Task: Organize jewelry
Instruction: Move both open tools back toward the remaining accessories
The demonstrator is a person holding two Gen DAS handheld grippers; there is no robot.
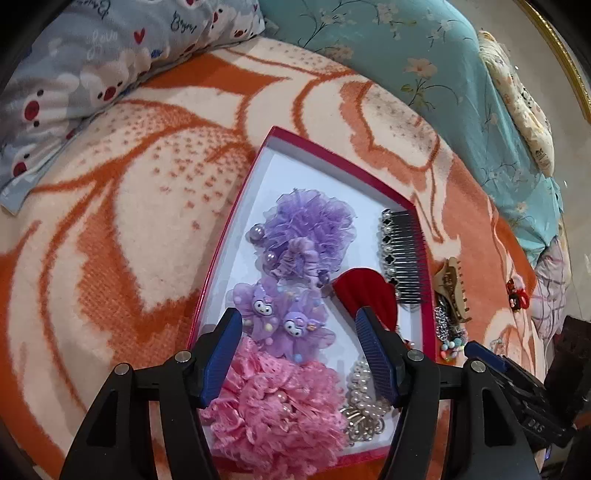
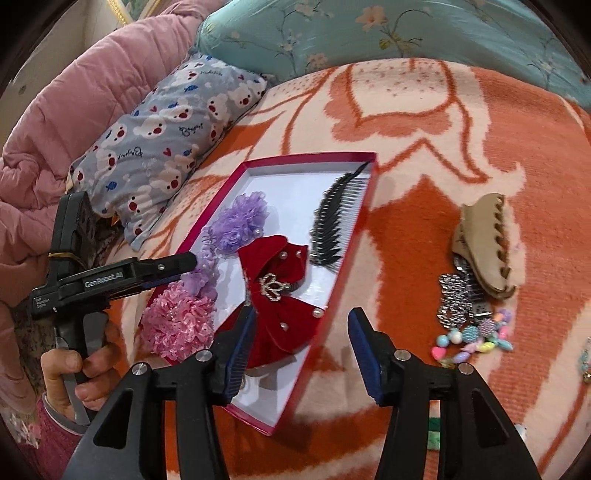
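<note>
A red-rimmed tray (image 1: 221, 254) with a white floor lies on the orange blanket. In it are a purple tulle scrunchie (image 1: 310, 225), purple cartoon clips (image 1: 280, 321), a pink lace scrunchie (image 1: 273, 410), a pearl clip (image 1: 364, 406), a red velvet bow (image 2: 280, 295) and a black comb (image 2: 328, 229). My left gripper (image 1: 299, 332) hangs open over the purple clips and the pink scrunchie, touching neither. My right gripper (image 2: 301, 332) stands open over the tray's near right rim, holding nothing. Right of the tray lie a beige claw clip (image 2: 484, 247), a silver rhinestone piece (image 2: 454, 302) and a coloured bead bracelet (image 2: 476, 339).
A bear-print pillow (image 2: 155, 140) and a pink quilt (image 2: 74, 110) lie left of the tray, teal floral bedding (image 2: 369, 33) behind it. A person's hand (image 2: 74, 365) holds the left gripper's handle. A small red trinket (image 1: 515, 295) sits further right on the blanket (image 2: 480, 147).
</note>
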